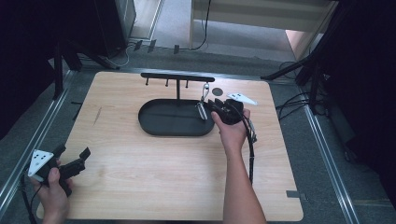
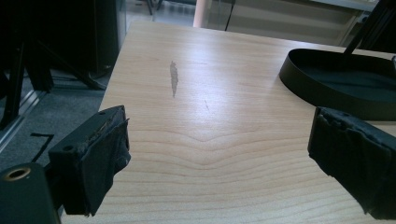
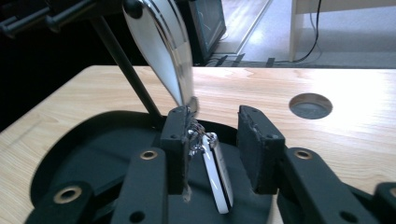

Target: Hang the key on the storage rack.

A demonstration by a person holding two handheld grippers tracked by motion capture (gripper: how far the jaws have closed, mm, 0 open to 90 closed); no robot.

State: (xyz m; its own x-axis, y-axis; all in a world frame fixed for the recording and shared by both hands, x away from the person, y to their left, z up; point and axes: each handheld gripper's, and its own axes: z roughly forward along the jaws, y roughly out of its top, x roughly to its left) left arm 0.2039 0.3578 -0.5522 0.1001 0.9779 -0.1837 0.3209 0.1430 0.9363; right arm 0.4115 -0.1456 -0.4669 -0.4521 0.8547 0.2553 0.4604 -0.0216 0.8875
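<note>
The wooden table (image 1: 140, 163) carried a black oval tray (image 1: 159, 122) with a hook rack (image 1: 177, 77) standing behind it. At the tray's right end the right gripper (image 1: 211, 106) reached in beside a metal keychain (image 3: 163, 42), which hung from the rack's rightmost hook with its lower white fob (image 3: 217, 175) dangling between the jaws. Those jaws stood slightly parted, one pad close against the chain but apparently not pinching it, so the hanging looked done and only the withdrawal seemed left. The left gripper (image 1: 72, 158) idled at the near left corner, jaws wide and empty. A small white piece (image 1: 242, 98) lay beyond the right hand (image 1: 232, 133).
</note>
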